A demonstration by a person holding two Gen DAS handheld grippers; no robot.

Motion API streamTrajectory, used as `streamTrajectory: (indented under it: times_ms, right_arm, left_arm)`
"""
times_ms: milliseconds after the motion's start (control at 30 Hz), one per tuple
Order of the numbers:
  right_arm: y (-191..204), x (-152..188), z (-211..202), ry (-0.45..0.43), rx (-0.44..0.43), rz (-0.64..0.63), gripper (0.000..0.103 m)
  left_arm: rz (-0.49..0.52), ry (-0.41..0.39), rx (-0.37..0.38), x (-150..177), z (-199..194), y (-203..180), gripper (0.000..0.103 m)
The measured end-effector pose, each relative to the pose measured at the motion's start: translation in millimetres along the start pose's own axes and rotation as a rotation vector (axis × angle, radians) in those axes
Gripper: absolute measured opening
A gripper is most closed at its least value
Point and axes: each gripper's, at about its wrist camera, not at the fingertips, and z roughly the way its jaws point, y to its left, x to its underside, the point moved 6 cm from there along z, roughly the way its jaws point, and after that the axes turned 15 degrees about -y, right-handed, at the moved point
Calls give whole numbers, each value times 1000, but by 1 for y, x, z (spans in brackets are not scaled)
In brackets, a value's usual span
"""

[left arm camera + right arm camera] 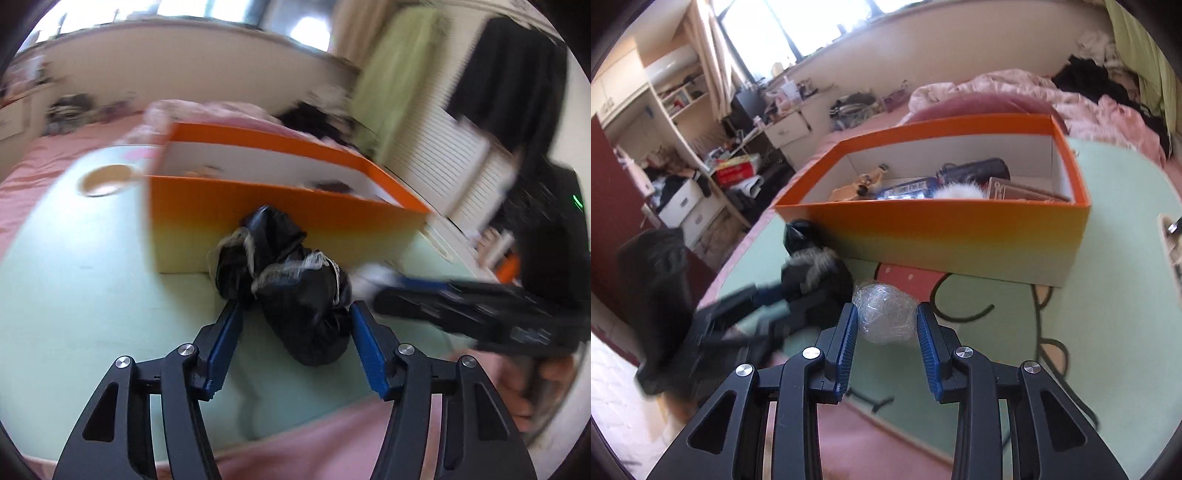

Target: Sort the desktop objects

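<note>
A crumpled black bag with pale trim (291, 280) lies on the green mat against the front wall of an orange box (280, 218). My left gripper (295, 310) is open with its fingers on either side of the bag. A ball of clear plastic wrap (884, 314) lies on the mat in front of the box (945, 236). My right gripper (886, 314) is open with the ball between its fingertips. The black bag (812, 273) and the blurred left gripper (768, 295) sit to the ball's left. The box holds several small items.
The pale green mat (1108, 295) lies on a pink bed. A round cup or dish (107, 179) sits on the mat to the left of the box. Pink bedding and dark clothes (1082, 88) pile up behind the box. A cluttered desk and shelves (701, 158) stand beyond the bed.
</note>
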Motion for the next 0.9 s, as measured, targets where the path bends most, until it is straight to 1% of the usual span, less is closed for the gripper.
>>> streamTrajectory:
  times_ms: [33, 67, 100, 133, 200, 267, 300, 367, 400, 467, 533, 600, 667, 700, 733, 767, 800, 900]
  right_arm:
    - [-1, -2, -3, -35, 19, -8, 35]
    - [-2, -4, -7, -66, 45, -21, 39]
    - [-3, -3, -11, -84, 57, -34, 55]
    - [-3, -2, -17, -104, 57, -44, 68]
    - [-5, 1, -33, -151, 76, -71, 76]
    - [-9, 7, -39, -149, 123, -115, 80]
    - [-11, 11, -37, -133, 150, -137, 83]
    - [-15, 25, -25, -80, 213, -178, 84]
    - [-13, 24, -25, -91, 241, -207, 88]
    - [-10, 22, -21, -70, 276, -241, 90]
    - [-7, 23, -20, -63, 293, -262, 93]
    - [-8, 21, -23, -74, 270, -240, 94]
    - [-14, 18, -26, -93, 235, -194, 95]
    - [-16, 18, -26, -100, 214, -168, 95]
    - [-17, 17, -26, -108, 194, -143, 95]
    - [-19, 16, -28, -120, 174, -121, 95]
    - [-21, 15, -30, -127, 158, -104, 95]
    - [-22, 13, -30, -135, 145, -91, 95]
  left_arm:
    - [24, -3, -9, 0, -2, -4, 60]
    - [37, -13, -25, -2, -4, -5, 60]
    - [42, -32, -44, -4, -9, -4, 61]
    - [31, -54, -55, -7, -14, -1, 61]
    - [-12, -90, -51, -12, -24, 8, 70]
    - [-59, -112, -45, -16, -34, 16, 73]
    - [-72, -115, -59, -17, -37, 20, 73]
    - [-81, -120, -83, -20, -42, 24, 73]
    - [-82, -122, -89, -25, -41, 27, 73]
    - [-74, -134, -99, -34, -45, 22, 73]
    - [-29, -140, -79, -46, -46, 8, 73]
    - [24, -119, -73, -60, -42, -5, 73]
    - [75, -76, -57, -83, -27, -21, 72]
    - [93, -58, -44, -93, -18, -27, 61]
    - [114, -24, -39, -104, -5, -33, 54]
    - [136, 31, -37, -114, 13, -38, 40]
    - [149, 82, -31, -121, 30, -41, 36]
    - [204, 212, -51, -124, 74, -51, 36]
